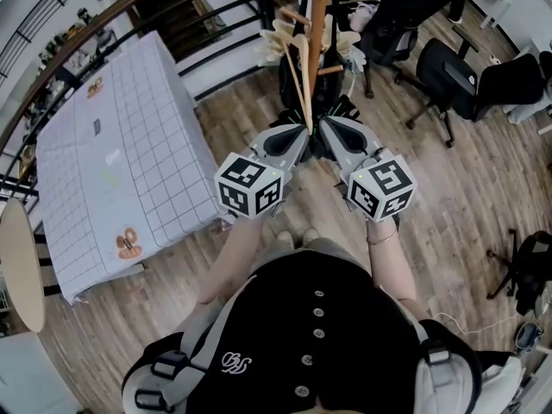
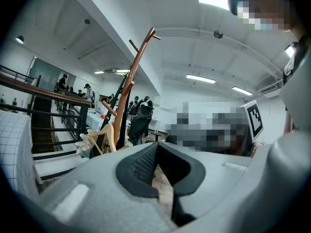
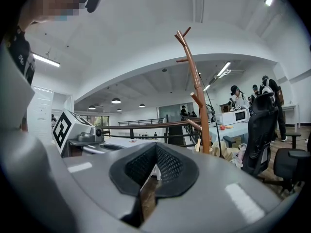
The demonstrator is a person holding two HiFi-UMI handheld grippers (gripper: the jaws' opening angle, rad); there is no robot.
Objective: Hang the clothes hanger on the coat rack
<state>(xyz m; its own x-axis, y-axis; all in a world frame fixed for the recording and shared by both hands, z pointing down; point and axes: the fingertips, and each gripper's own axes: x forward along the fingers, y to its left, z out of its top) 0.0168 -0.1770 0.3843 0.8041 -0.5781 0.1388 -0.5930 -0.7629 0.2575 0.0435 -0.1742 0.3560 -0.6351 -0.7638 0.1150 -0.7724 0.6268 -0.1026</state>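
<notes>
While both grippers were held side by side in front of the rack [image 1: 320, 24], neither carried anything. The left gripper [image 2: 156, 166] had its jaws closed with nothing between them, and the right gripper [image 3: 154, 165] looked the same, pads together and empty.

A bunch of pale hangers [image 1: 280, 40] sat close against the rack's pole, low down and beside a short peg. The left gripper view showed one wooden hanger there with padded ends. Whether its hook rested on a peg or the bunch only leaned by the pole could not be made out.

So the scene fitted two stages: a hanger already put on the rack and let go, or hangers waiting there with one yet to be taken up to a peg. The upper pegs seen in both gripper views were bare.
</notes>
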